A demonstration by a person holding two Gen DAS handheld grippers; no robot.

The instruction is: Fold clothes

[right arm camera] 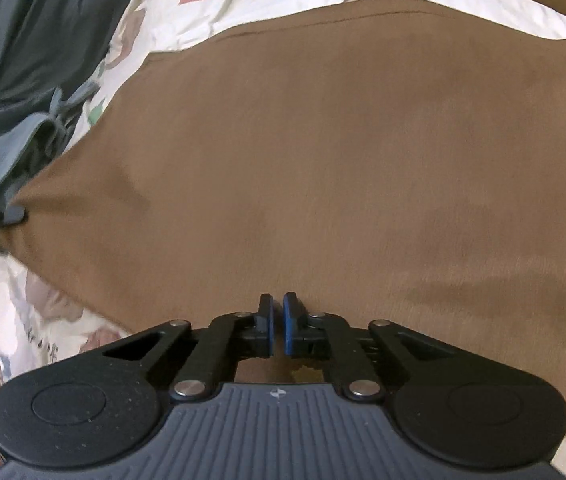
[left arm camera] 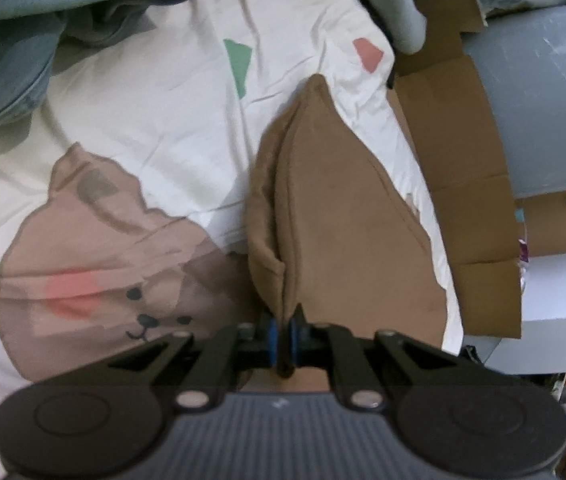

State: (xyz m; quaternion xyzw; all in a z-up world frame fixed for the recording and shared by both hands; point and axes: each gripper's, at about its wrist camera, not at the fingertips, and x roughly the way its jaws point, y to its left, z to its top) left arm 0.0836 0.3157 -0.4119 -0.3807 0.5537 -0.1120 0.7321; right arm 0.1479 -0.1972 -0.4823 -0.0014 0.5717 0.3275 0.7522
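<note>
A brown garment [left arm camera: 343, 220] lies on a white bed sheet [left arm camera: 143, 120] printed with a bear. In the left wrist view one edge rises in a ridge to my left gripper [left arm camera: 283, 320], which is shut on that fold, the cloth pinched between the blue pads. The right wrist view shows the same brown garment [right arm camera: 323, 140] spread wide and fairly flat. My right gripper [right arm camera: 279, 304] sits low on its near part, its jaws closed to a thin slit with brown cloth in it. At the left edge of that view the garment's corner is pulled taut at the left gripper's fingertip [right arm camera: 15, 212].
Blue-grey clothes [left arm camera: 3, 60] are heaped at the far left of the bed, and dark grey ones [right arm camera: 23, 40] show in the right wrist view. Flattened cardboard [left arm camera: 455, 140], a grey rounded surface [left arm camera: 543, 100] and a white shelf [left arm camera: 563, 280] border the bed's right edge.
</note>
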